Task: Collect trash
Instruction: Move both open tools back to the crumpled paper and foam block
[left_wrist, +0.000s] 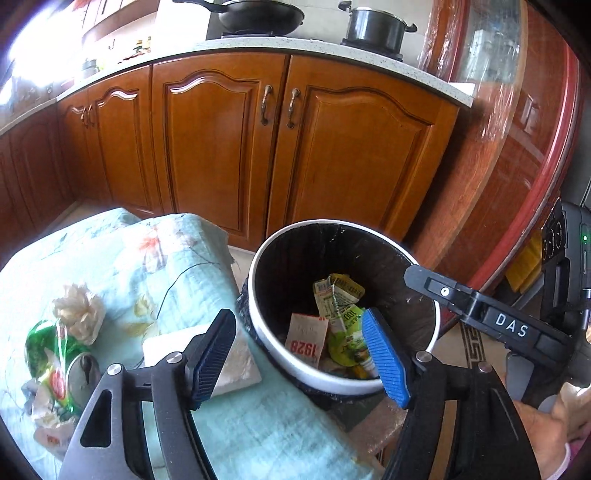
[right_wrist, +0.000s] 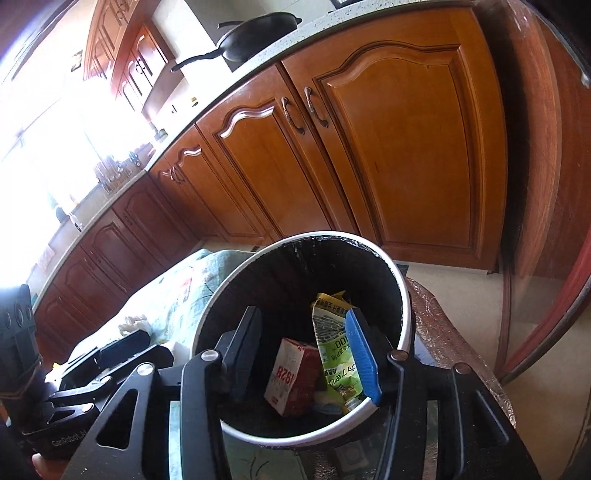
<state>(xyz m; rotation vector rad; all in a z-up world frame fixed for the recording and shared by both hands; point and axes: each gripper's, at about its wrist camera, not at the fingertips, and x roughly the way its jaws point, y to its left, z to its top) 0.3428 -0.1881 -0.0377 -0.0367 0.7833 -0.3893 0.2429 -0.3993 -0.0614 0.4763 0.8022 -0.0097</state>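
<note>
Bin (right_wrist: 404, 295) rim under right gripper (right_wrist: 303, 354), released; left gripper (left_wrist: 299, 354) released beside rim.

Left gripper (left_wrist: 299, 360): black frame with triangular cut-outs, silver round screws, ribbed blue pads. Right gripper (right_wrist: 303, 356): same black build, white "DAS" lettering on one finger, small green light on its housing.
</note>
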